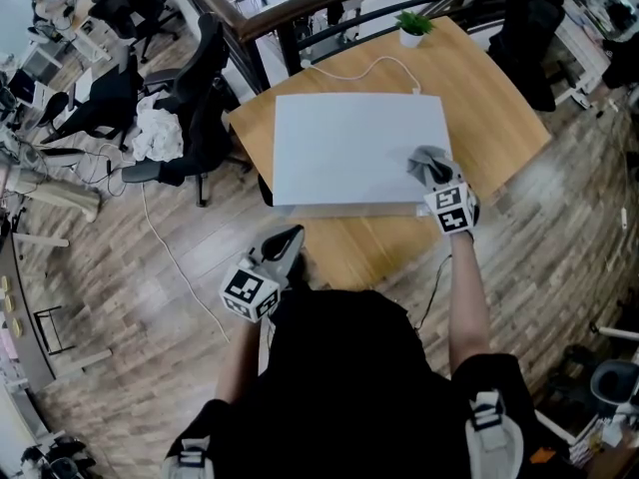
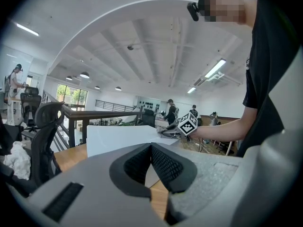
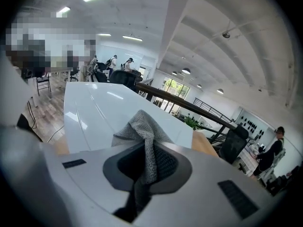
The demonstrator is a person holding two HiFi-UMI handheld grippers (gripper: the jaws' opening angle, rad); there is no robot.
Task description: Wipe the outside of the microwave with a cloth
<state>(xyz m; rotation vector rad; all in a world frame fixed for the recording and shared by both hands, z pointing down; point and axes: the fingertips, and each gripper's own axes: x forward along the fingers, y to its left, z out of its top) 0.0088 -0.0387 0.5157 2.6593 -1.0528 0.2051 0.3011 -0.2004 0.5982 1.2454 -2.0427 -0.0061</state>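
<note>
The white microwave (image 1: 349, 148) stands on a wooden table (image 1: 499, 88), seen from above as a flat white top. My right gripper (image 1: 431, 173) is shut on a grey cloth (image 1: 427, 163) and holds it on the top's near right corner. In the right gripper view the cloth (image 3: 144, 131) bunches between the jaws over the glossy white microwave top (image 3: 104, 112). My left gripper (image 1: 285, 242) hangs low at the table's near left, off the microwave, jaws together with nothing between them. The left gripper view shows the microwave (image 2: 123, 138) ahead and the right gripper's marker cube (image 2: 188, 124).
A small potted plant (image 1: 413, 26) stands at the table's far edge, and a white cable (image 1: 369, 68) runs behind the microwave. Black office chairs (image 1: 200, 98) and a white cloth heap (image 1: 158, 133) sit to the left. A dark railing (image 1: 329, 3) borders the far side.
</note>
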